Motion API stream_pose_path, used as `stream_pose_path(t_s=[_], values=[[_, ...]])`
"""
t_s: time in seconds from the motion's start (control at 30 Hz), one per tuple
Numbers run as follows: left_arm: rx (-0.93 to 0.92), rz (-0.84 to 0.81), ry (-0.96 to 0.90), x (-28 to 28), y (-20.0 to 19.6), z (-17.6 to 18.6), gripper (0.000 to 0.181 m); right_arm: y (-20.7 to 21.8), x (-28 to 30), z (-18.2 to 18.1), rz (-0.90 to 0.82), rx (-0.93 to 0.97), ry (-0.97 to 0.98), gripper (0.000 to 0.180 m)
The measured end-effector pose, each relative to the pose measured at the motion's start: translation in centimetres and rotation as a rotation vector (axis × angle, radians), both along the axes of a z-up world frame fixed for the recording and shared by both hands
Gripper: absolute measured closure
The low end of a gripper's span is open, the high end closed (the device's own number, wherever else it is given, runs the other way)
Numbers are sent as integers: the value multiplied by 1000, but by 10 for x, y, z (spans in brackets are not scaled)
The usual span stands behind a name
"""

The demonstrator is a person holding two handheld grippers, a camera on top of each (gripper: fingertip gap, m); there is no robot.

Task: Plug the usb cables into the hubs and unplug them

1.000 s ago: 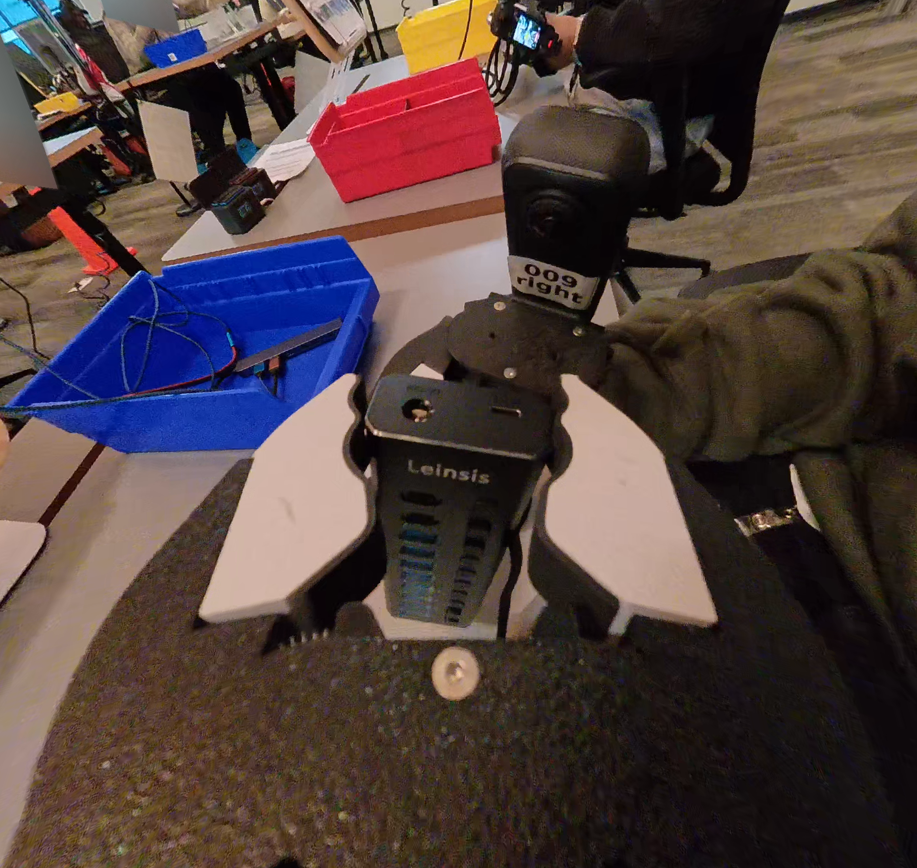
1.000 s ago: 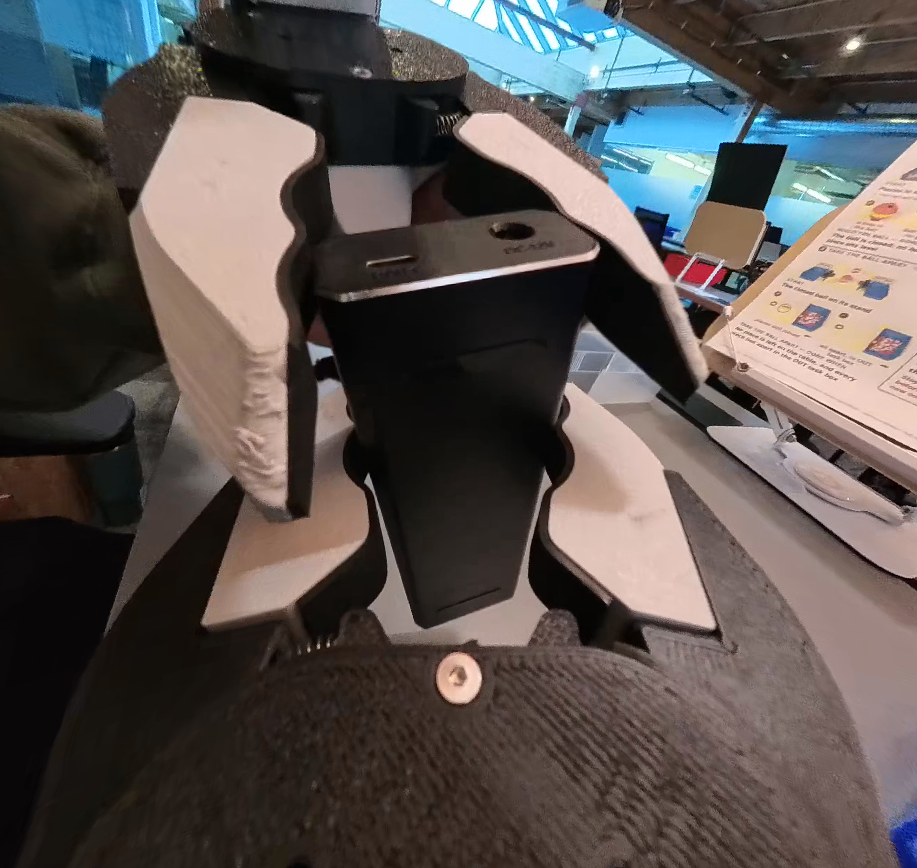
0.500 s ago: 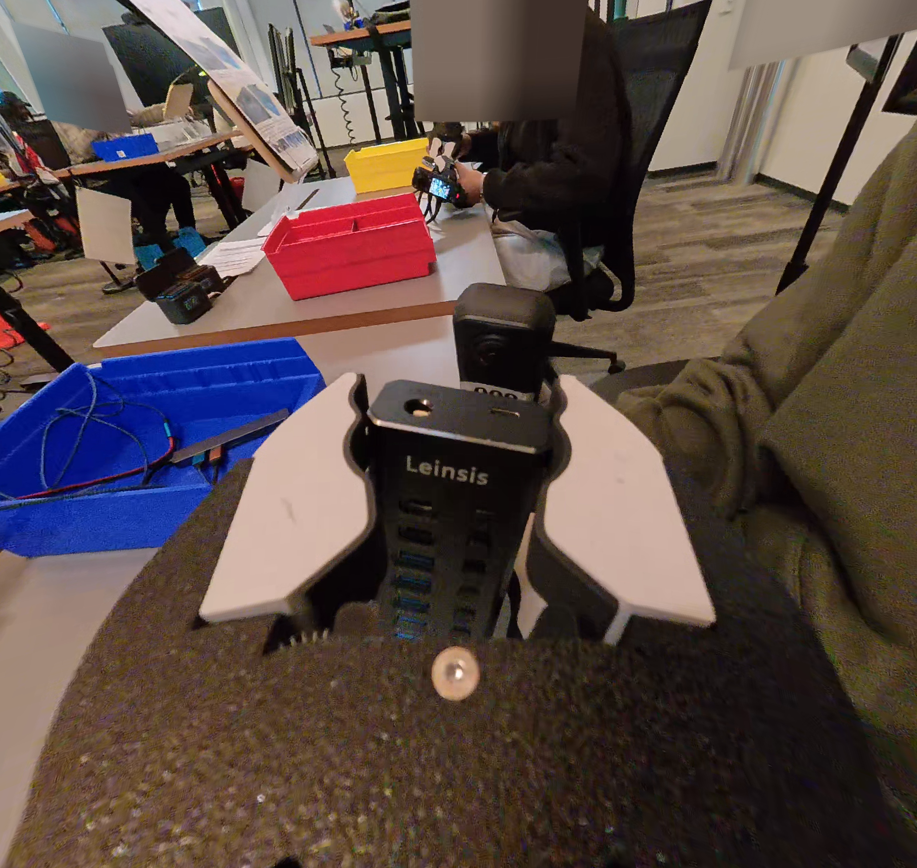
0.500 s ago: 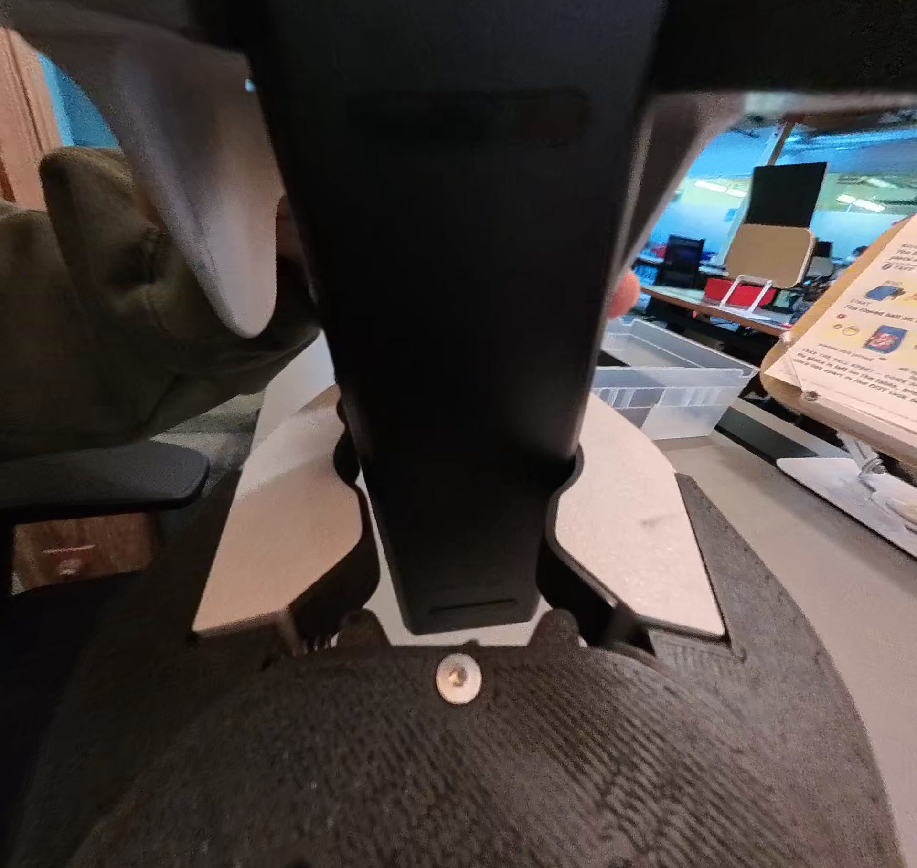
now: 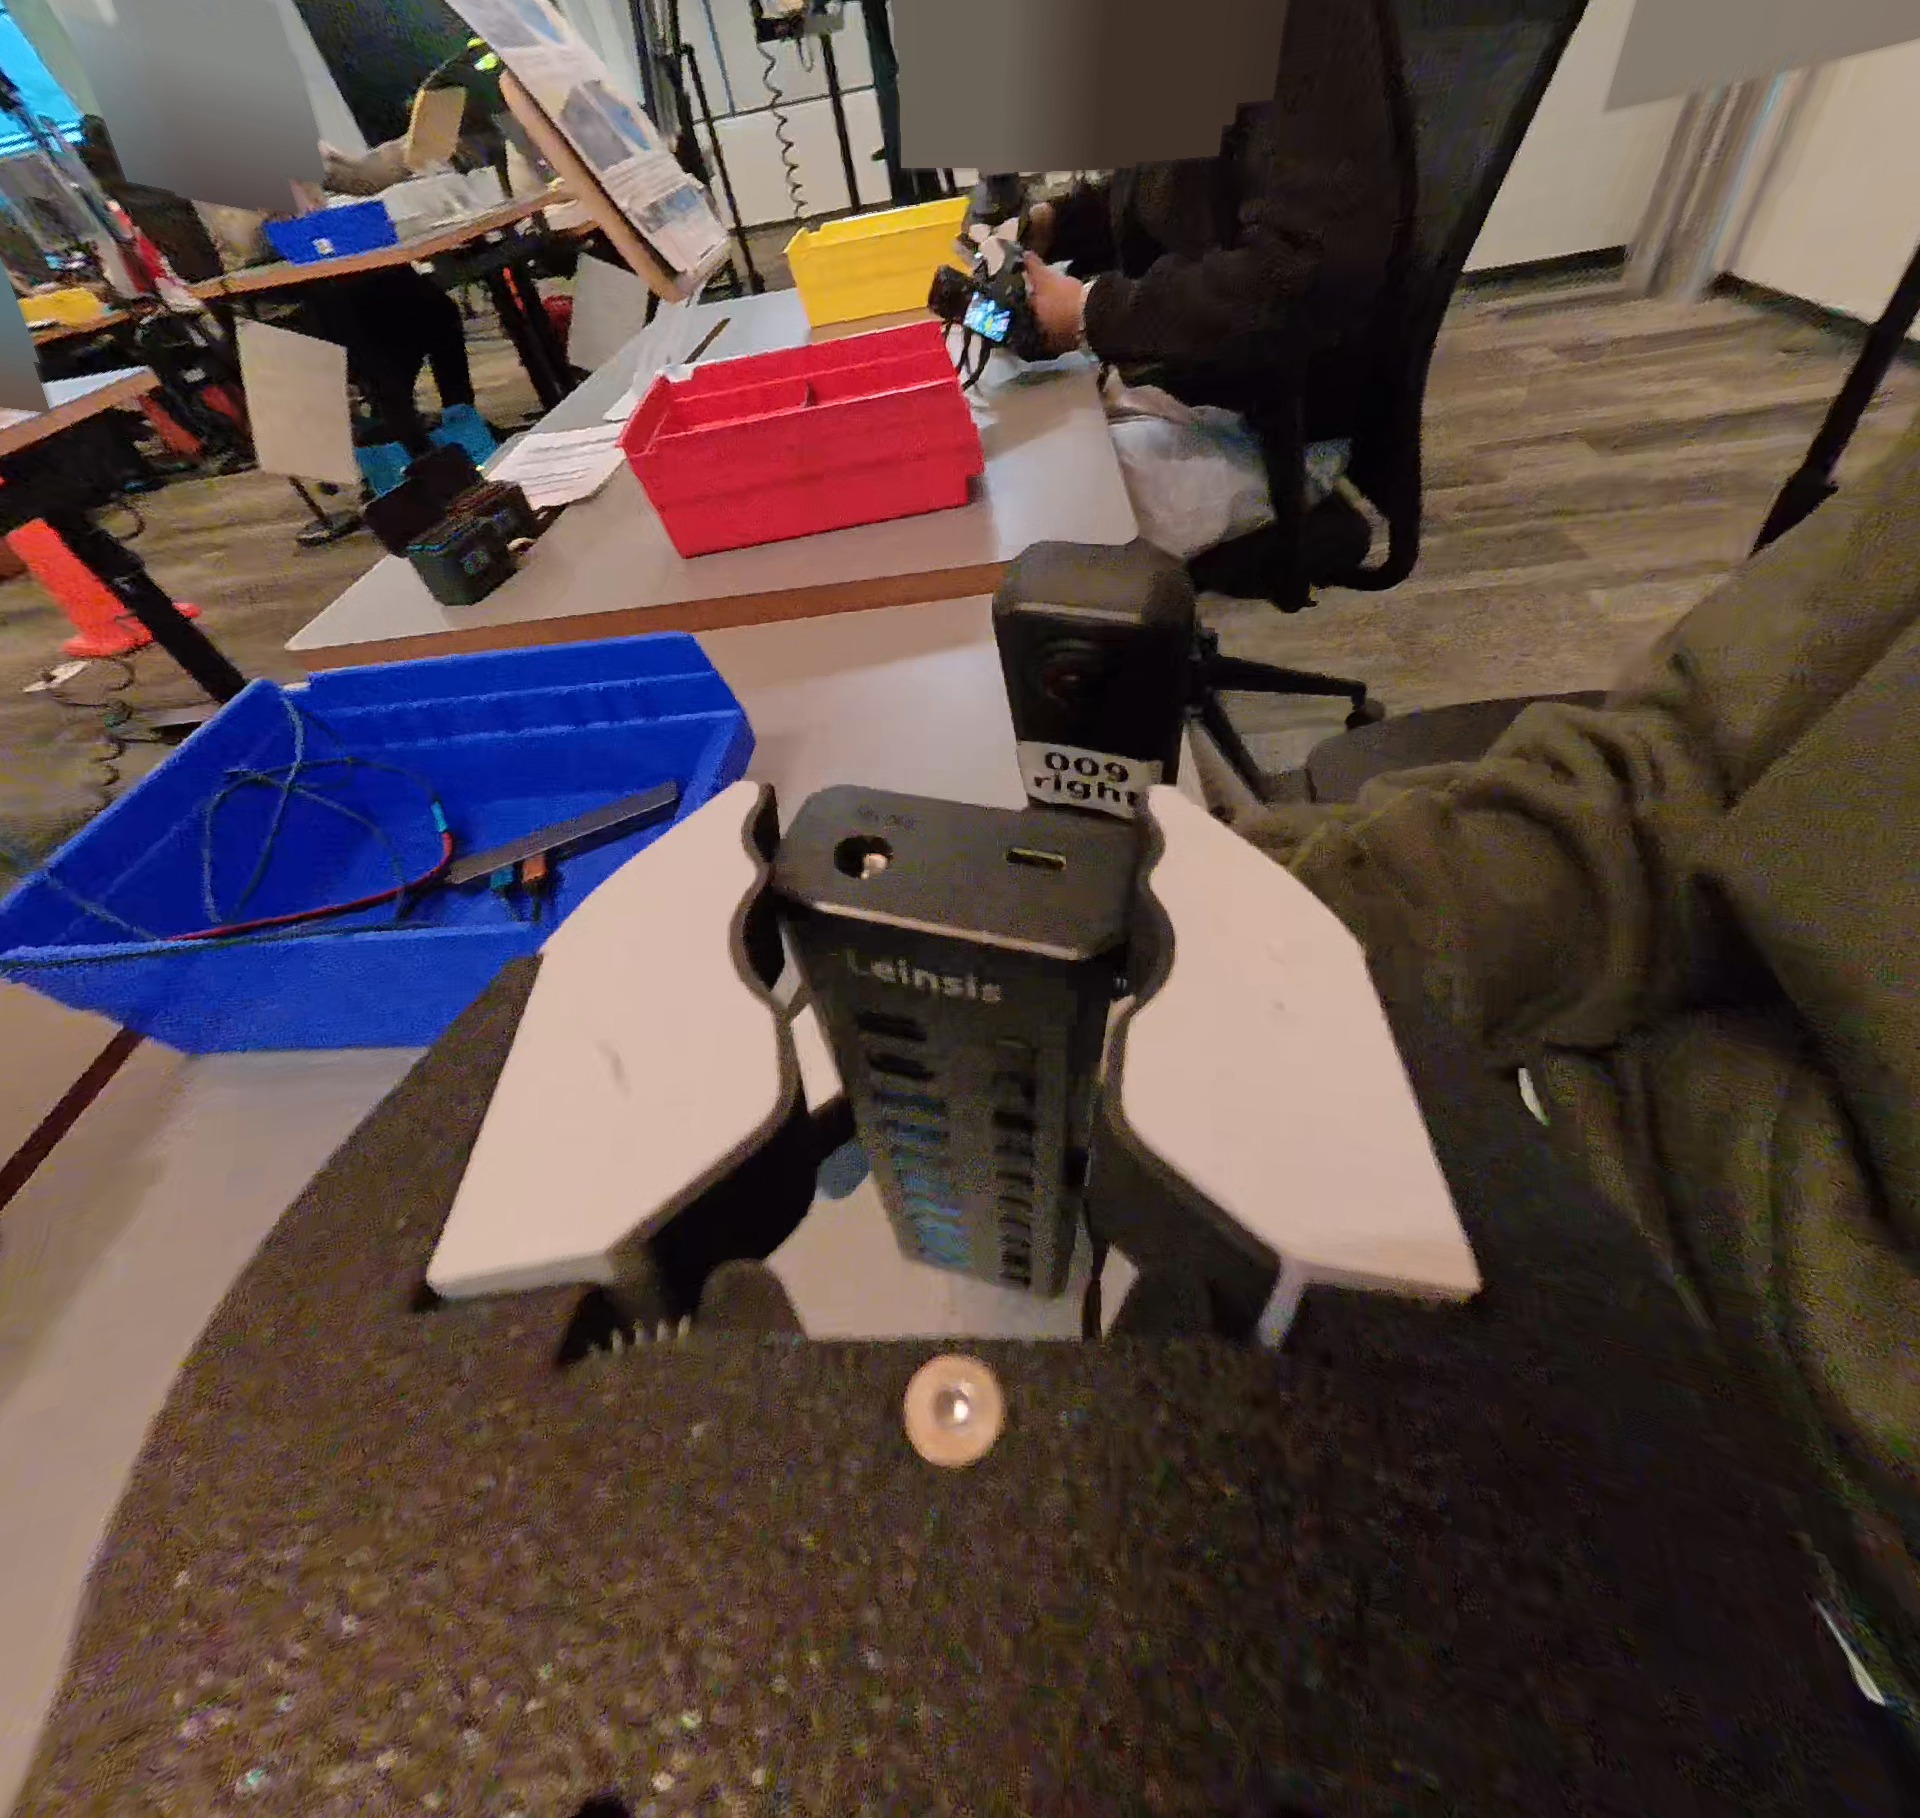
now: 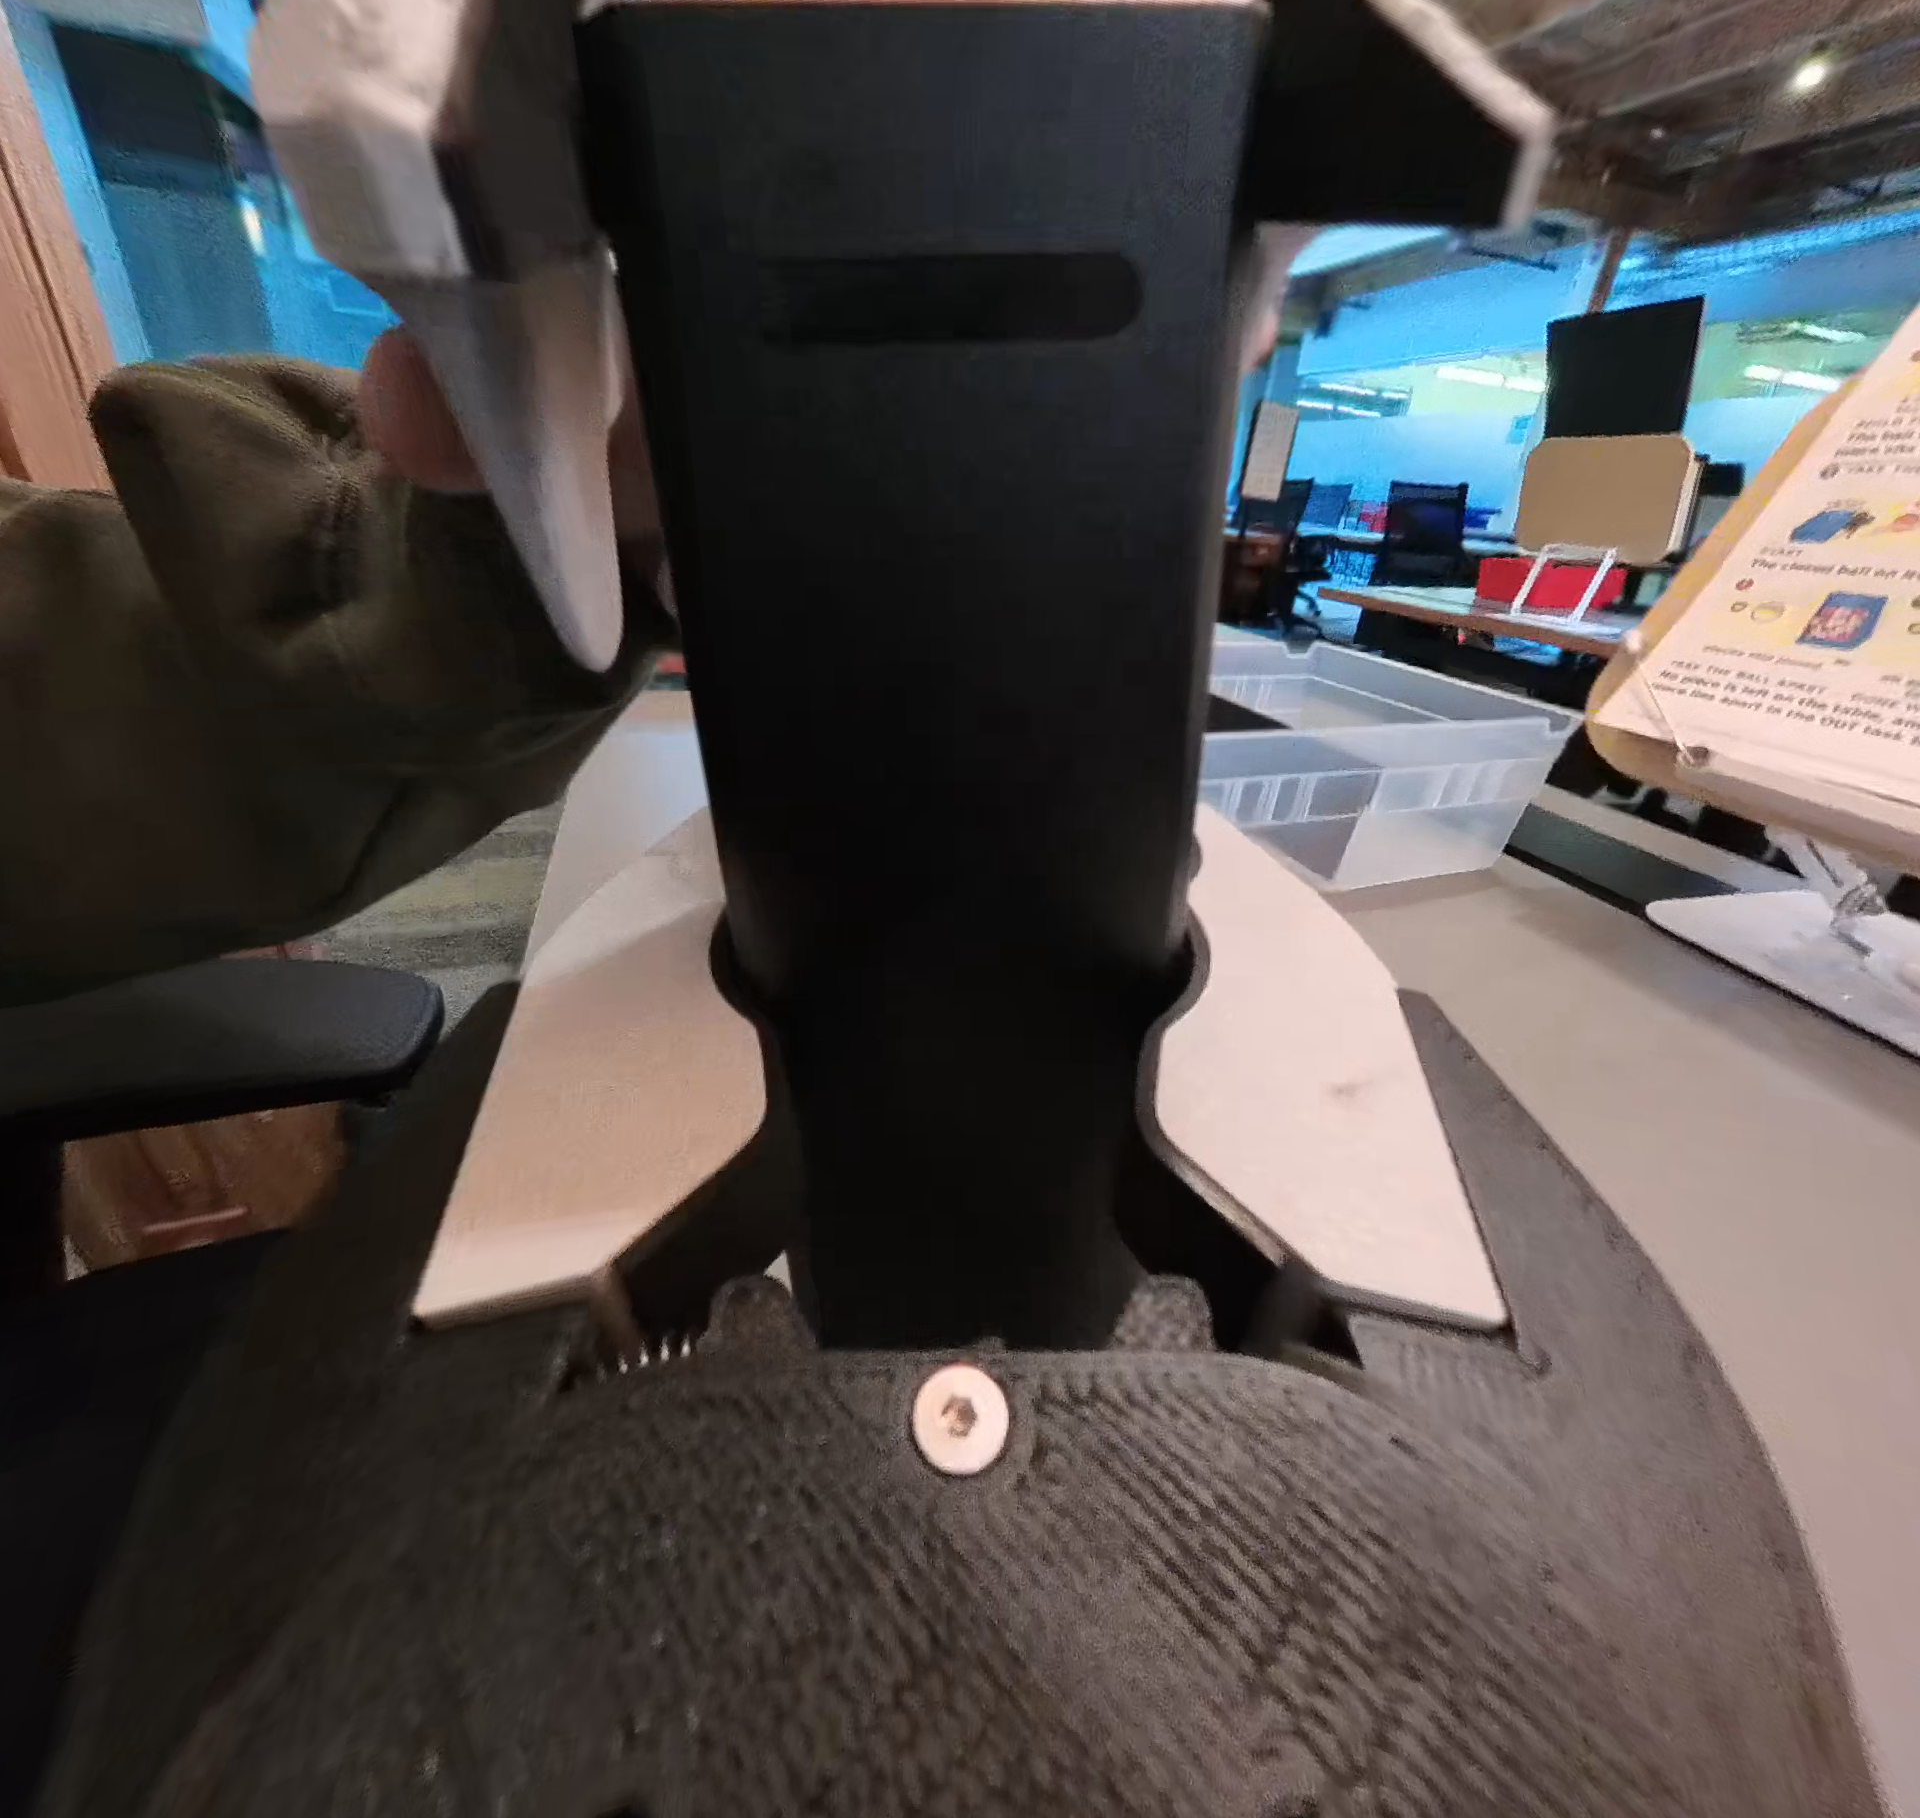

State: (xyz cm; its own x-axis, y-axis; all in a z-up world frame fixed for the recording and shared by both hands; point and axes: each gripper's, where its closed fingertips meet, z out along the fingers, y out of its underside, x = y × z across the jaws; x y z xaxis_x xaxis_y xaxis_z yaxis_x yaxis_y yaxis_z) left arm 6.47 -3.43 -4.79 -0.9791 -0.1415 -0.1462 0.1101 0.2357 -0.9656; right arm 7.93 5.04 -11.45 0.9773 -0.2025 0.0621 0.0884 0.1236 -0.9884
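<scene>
One black USB hub is held by both grippers at once, above the table's near edge. In the left wrist view my left gripper (image 5: 956,854) is shut on the hub (image 5: 966,1062), whose port side faces up. The right gripper's camera (image 5: 1091,667) stands just behind the hub. In the right wrist view my right gripper (image 6: 956,947) is shut on the hub's (image 6: 935,625) plain back side, and the left gripper's fingers (image 6: 416,116) flank its far end. USB cables (image 5: 312,833) lie in a blue bin (image 5: 260,989).
A dark flat bar (image 5: 566,833) also lies in the blue bin. A red bin (image 5: 810,438) and a yellow bin (image 5: 873,256) stand on the table beyond, where a seated person holds a camera. A clear bin (image 6: 1382,760) and an instruction board (image 6: 1787,605) show in the right wrist view. My hands' fingertips stand some 10 cm from each other.
The two grippers have shifted along the hub while both hold it. The hub's far end and the left gripper's fingers are back in the right wrist view. The left wrist view has tilted down.
</scene>
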Motion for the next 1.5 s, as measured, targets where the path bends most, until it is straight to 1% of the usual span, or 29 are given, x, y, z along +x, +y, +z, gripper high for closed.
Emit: stream_pose_path(t_s=[0.07,0.17,0.27,0.3,0.57,0.67,0.73,0.8,0.9,0.97,1.1,1.17,1.23,1.3,1.33,1.4,1.43,1.5], values=[[-16,43,-7,5,6,3,109,-6,6,-2,-8,9,25,102],[-82,38,33,5,10,9,108,-11,7,3,32,77,74,105],[-88,63,84,13,15,0,104,-14,9,5,58,116,103,102],[-94,70,95,13,17,-2,104,-16,9,4,73,125,108,104],[-154,119,142,15,40,-18,111,-26,24,-7,89,139,155,105],[-191,210,164,24,60,-27,122,-30,35,-8,98,136,146,103],[-227,236,234,27,67,-33,122,-31,40,-9,109,163,167,105],[-241,228,256,26,65,-35,117,-29,42,-10,111,171,183,105],[-216,257,192,31,63,-36,115,-21,34,-17,141,115,157,103],[-154,245,187,34,50,-39,109,-17,24,-17,191,109,142,105],[-36,182,147,36,23,-48,100,-14,20,-15,193,120,134,106],[-73,165,128,34,18,-42,101,-18,24,-14,178,140,153,106],[-141,166,123,31,24,-37,105,-26,33,-13,127,163,166,106],[-145,241,114,41,44,-42,108,-35,42,-12,78,177,173,106],[-120,309,97,49,63,-47,110,-39,47,-12,50,187,181,106],[-52,503,89,74,115,-58,120,-45,53,-11,25,213,198,106],[-9,615,110,87,147,-62,122,-46,55,-11,7,216,197,105],[111,804,174,109,212,-74,124,-45,54,-10,25,219,204,104]])
